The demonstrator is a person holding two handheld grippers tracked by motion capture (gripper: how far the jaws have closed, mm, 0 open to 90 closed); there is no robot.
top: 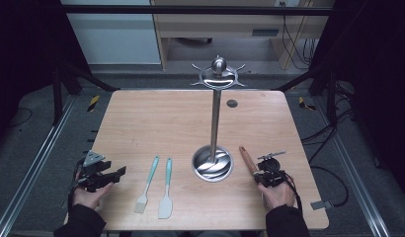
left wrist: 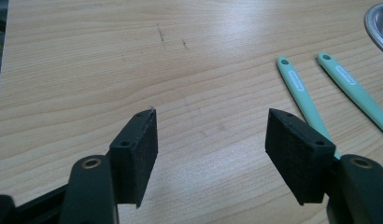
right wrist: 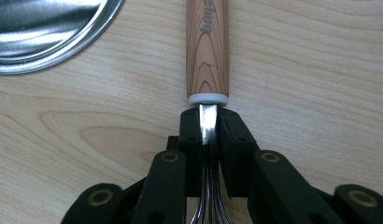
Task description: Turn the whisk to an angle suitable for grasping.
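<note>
Presently the right gripper (right wrist: 209, 128) has its 2 jaws pinched on the metal neck of a wooden-handled whisk (right wrist: 207, 51), just below the white collar; wires run back between the jaws. No earlier look, so motion unrecorded. Whisk (top: 248, 159) lies flat on the wooden table (top: 156, 118), handle pointing away from the person, just right of the round steel base of the utensil stand (top: 213, 148). Left gripper (top: 109, 175) rests at the near-left edge, jaws wide apart, nothing between them, bare wood under them in the left gripper view. Between gripper and stand base lie 2 teal-handled tools side by side: a pastry brush (top: 147, 184) and a spatula (top: 166, 190), untouched.
</note>
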